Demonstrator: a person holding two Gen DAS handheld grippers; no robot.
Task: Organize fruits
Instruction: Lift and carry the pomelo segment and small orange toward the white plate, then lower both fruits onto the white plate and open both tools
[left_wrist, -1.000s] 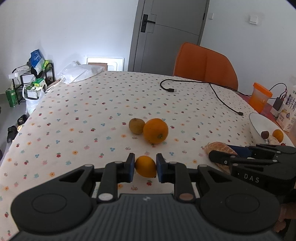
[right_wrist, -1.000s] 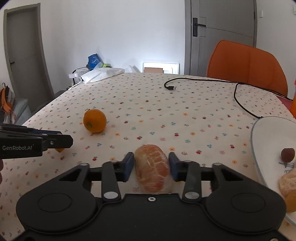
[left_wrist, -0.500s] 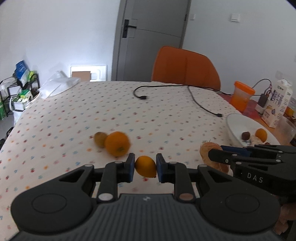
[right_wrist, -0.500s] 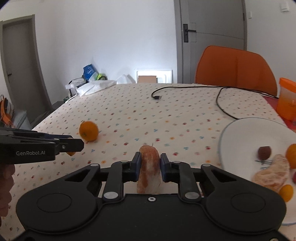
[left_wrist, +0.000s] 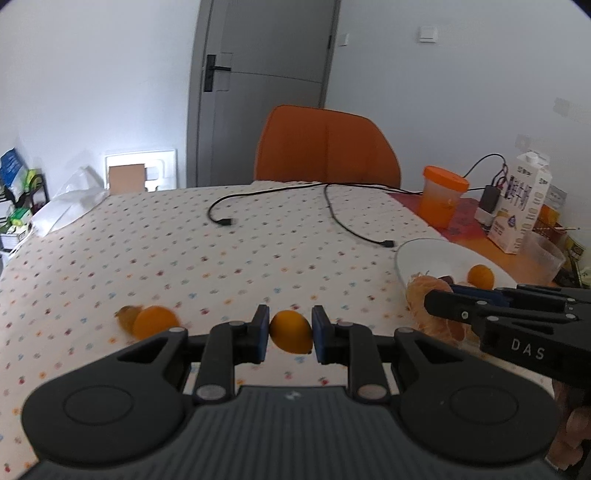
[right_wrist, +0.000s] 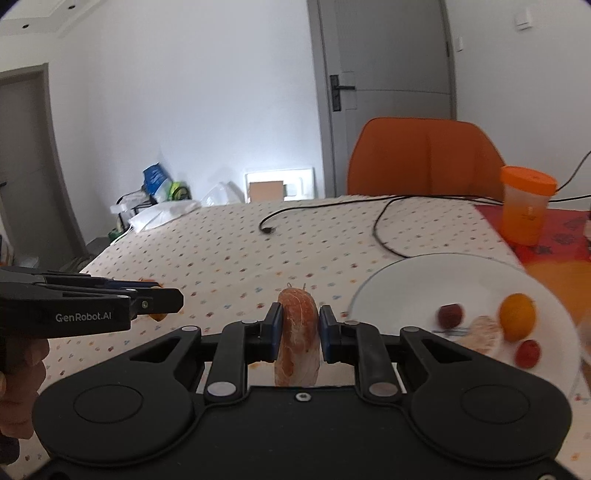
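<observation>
Jaws on the right gripper (right_wrist: 299, 334) are clamped on a peeled orange (right_wrist: 297, 332), just left of the plate (right_wrist: 413, 280); left gripper (left_wrist: 287, 334) pinches a small orange (left_wrist: 290, 331), further left. I'd lower each gently over bare plate, clear of fruit there.

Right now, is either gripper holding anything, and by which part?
Both are. The left gripper pinches a small orange fruit across its two sides. The right gripper clamps a peeled citrus piece across its upper middle.
</observation>
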